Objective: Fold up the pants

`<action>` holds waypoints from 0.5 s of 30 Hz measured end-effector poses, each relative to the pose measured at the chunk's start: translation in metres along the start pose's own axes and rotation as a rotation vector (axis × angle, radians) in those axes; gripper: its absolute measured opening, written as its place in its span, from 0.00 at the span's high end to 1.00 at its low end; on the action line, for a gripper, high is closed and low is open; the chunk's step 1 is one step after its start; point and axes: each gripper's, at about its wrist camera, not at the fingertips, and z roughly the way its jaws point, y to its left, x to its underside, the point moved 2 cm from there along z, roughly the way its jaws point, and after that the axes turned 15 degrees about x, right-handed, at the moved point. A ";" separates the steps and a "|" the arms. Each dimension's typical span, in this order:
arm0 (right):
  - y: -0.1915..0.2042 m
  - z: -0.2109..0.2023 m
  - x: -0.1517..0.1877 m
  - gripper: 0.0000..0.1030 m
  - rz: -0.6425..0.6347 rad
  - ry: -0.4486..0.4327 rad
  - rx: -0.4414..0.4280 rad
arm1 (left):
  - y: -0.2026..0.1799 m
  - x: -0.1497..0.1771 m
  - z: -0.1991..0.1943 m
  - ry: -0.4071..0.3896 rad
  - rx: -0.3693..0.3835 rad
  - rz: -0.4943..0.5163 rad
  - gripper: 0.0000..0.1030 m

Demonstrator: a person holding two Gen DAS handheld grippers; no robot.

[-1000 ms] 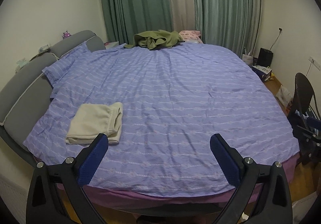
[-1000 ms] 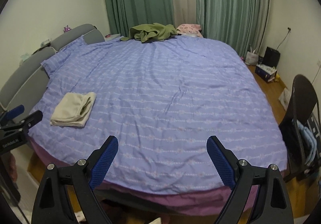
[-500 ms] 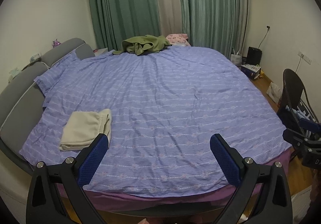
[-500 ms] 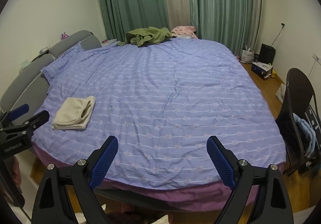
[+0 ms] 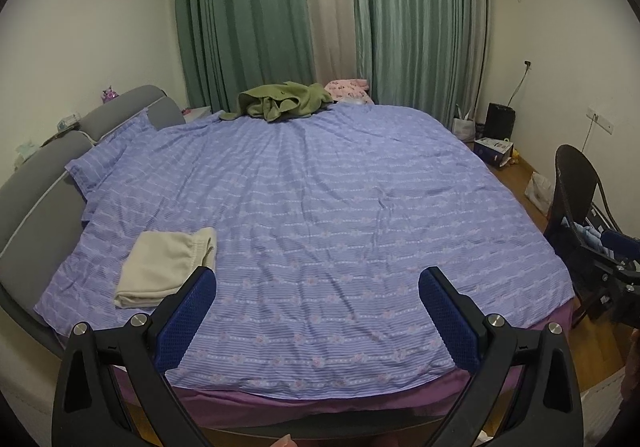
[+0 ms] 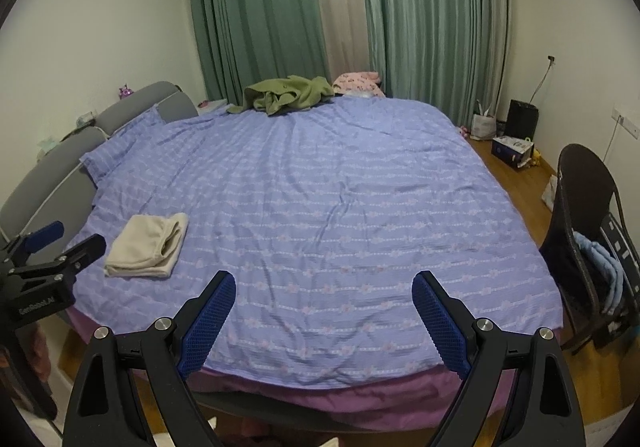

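Observation:
Cream pants (image 5: 166,265) lie folded into a small rectangle on the near left of the bed; they also show in the right wrist view (image 6: 148,245). My left gripper (image 5: 316,321) is open and empty, held off the bed's near edge, just right of the folded pants. My right gripper (image 6: 322,321) is open and empty, also back from the bed's edge. The left gripper shows at the left edge of the right wrist view (image 6: 44,259), the right gripper at the right edge of the left wrist view (image 5: 618,259).
A blue striped cover (image 5: 340,207) spreads over the bed. A crumpled green garment (image 5: 282,103) and a pink one (image 5: 348,87) lie at the far side by the green curtains. A grey headboard (image 5: 36,183) stands left, a dark chair (image 6: 580,231) right.
Both grippers have pulled back and up from the bed, so the view tilts higher. The folded pants lie where they were. Both stay open.

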 end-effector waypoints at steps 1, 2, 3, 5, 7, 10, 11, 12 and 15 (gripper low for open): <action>-0.001 -0.002 -0.001 0.12 0.000 -0.006 -0.002 | -0.001 0.000 -0.001 -0.004 -0.002 0.001 0.00; -0.001 -0.002 -0.001 0.12 -0.001 -0.011 -0.002 | -0.002 0.000 -0.002 -0.005 -0.003 0.002 0.00; -0.002 -0.004 -0.001 0.12 -0.002 -0.016 -0.001 | -0.003 0.000 -0.003 -0.006 -0.005 0.005 0.00; -0.001 -0.005 -0.001 0.12 -0.005 -0.020 -0.001 | -0.004 0.000 -0.004 -0.009 -0.012 0.010 0.00; -0.002 -0.006 0.000 0.12 -0.006 -0.021 -0.002 | -0.006 0.000 -0.005 -0.010 -0.015 0.013 0.00; -0.001 -0.005 0.000 0.12 -0.007 -0.018 -0.004 | -0.008 0.001 -0.005 -0.010 -0.016 0.014 0.00; -0.001 -0.005 -0.001 0.12 -0.007 -0.019 -0.005 | -0.008 0.002 -0.005 -0.010 -0.018 0.013 0.00; -0.001 -0.005 -0.001 0.12 -0.008 -0.018 -0.005 | -0.008 0.002 -0.006 -0.012 -0.019 0.014 0.00; -0.001 -0.004 -0.001 0.12 -0.012 -0.014 -0.006 | -0.009 0.001 -0.006 -0.015 -0.028 0.019 0.00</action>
